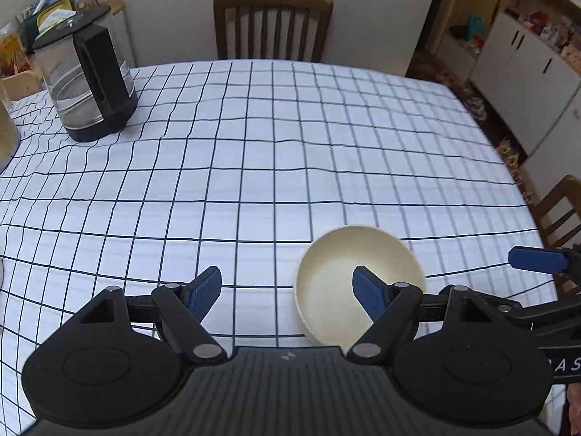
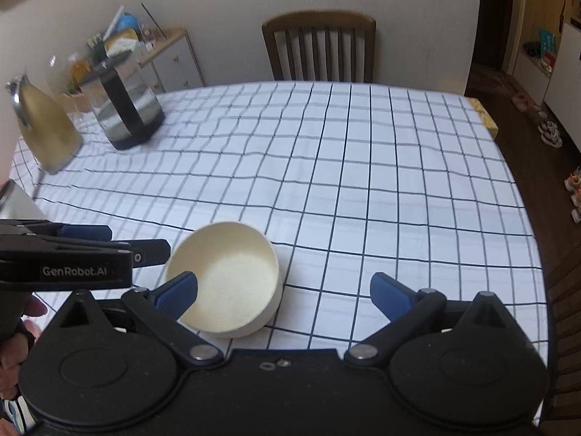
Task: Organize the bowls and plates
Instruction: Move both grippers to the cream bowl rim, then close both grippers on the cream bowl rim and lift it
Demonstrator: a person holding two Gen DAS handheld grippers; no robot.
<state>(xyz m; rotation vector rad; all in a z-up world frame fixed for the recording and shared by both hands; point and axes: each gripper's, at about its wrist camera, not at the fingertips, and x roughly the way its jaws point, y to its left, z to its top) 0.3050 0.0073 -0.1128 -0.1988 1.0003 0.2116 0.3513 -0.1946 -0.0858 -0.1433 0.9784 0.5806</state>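
Cream bowl (image 2: pixel 227 279) seemingly tilted, overlapping right gripper's (image 2: pixel 285 296) spread left jaw.

A single cream bowl (image 1: pixel 348 279) (image 2: pixel 228 276) sits empty and upright on the checked cloth, low and right of centre in the left wrist view, low and left of centre in the right.

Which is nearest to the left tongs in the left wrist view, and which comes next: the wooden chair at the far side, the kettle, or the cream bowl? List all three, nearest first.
1. Cream bowl: right beside the left tongs, to their right.
2. Kettle: far left on the checked tablecloth.
3. Wooden chair: beyond the table's far edge, centre.
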